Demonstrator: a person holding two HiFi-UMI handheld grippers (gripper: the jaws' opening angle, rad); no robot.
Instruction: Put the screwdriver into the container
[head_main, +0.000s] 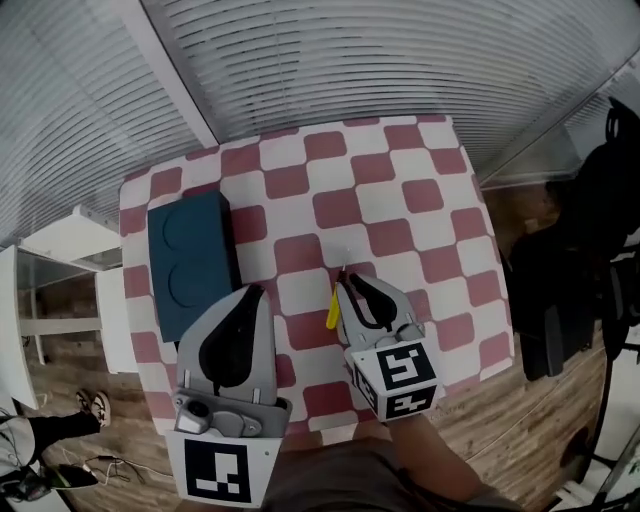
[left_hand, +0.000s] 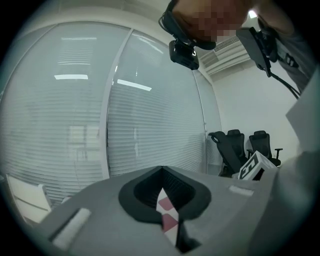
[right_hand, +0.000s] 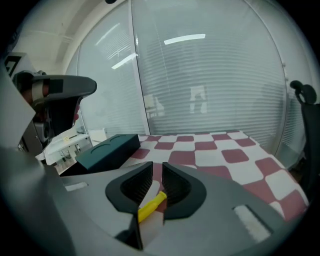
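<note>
R tool (right_hand: 157, 172) narrow, clamped on screwdriver (right_hand: 151, 205), yellow handle poking out left; L tool (left_hand: 162, 172) closed, empty, near container (head_main: 190, 260).

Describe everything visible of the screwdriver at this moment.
The screwdriver shows mainly as a short, bright yellow handle, plastic by its look. It sits crosswise between the jaws of the right gripper, which are shut on it, one end sticking out sideways. In the head view a thin pale shaft seems to run past the jaw tips. It is over the checkered tablecloth, apart from the teal container; whether it touches the cloth cannot be told.
</note>
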